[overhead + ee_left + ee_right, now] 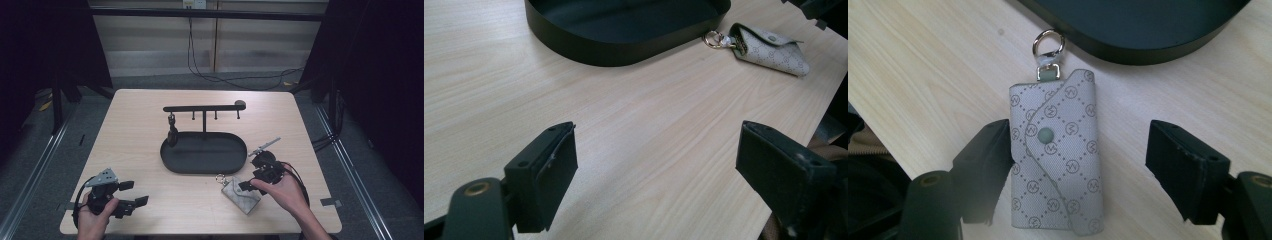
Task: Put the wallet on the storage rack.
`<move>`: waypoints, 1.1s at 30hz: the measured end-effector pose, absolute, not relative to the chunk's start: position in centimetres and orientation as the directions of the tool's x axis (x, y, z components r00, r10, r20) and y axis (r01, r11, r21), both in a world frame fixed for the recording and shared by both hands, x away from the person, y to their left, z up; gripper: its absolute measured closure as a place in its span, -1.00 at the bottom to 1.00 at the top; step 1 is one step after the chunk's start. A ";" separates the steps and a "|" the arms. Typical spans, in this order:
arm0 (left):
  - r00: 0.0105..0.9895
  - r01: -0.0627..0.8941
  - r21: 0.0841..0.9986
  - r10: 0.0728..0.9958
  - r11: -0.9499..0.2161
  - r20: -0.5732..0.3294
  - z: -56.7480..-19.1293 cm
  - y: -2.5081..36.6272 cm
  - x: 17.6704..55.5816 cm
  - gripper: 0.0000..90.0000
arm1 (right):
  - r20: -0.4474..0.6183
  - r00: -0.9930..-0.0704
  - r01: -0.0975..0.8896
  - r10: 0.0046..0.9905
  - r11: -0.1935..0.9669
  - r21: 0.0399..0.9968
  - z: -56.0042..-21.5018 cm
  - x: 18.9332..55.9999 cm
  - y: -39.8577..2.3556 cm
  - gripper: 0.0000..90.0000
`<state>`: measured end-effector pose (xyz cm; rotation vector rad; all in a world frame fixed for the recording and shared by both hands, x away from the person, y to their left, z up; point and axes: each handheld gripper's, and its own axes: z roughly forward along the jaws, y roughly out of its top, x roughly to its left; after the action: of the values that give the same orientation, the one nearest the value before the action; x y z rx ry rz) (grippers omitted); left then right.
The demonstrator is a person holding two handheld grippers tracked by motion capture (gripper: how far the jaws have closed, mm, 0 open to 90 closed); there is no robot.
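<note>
Pale wooden table (150, 125), black oval tray (172, 165) with hook stand at twelve o'clock.
Reaching step: right gripper (1078, 170) open astride key pouch (1055, 155) at five o'clock of tray, one pad touching; next, squeeze and lift. Left gripper (656, 170) open, empty.

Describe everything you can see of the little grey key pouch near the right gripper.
The key pouch is a small grey case printed with a diamond pattern of round logos, its flap closed by a grey snap. A metal ring on a short tab points toward the black tray. It lies flat on the wooden table, between the right gripper jaws, one jaw against its edge, the other clear.
</note>
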<state>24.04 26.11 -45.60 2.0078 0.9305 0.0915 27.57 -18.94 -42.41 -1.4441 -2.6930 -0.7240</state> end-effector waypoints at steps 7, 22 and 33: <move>0.717 0.580 0.749 0.637 -0.322 -0.282 -45.7 26.1 24.1 -0.63 | 0.216 -0.605 0.777 0.766 0.509 0.371 -42.6 28.3 -18.2 -0.53; 0.715 0.586 0.745 0.636 -0.319 -0.290 -45.7 26.3 24.2 -0.63 | 0.202 -0.635 0.771 0.745 0.595 0.227 -44.2 29.1 -16.3 -0.44; 0.713 0.591 0.744 0.633 -0.311 -0.301 -45.8 26.3 24.2 -0.63 | 0.197 -0.648 0.762 0.736 0.628 0.159 -45.6 29.4 -15.5 -0.43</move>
<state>24.24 26.27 -45.78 2.0023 0.9356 0.0587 29.39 -15.51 -45.58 -1.2610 -2.7312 -0.3469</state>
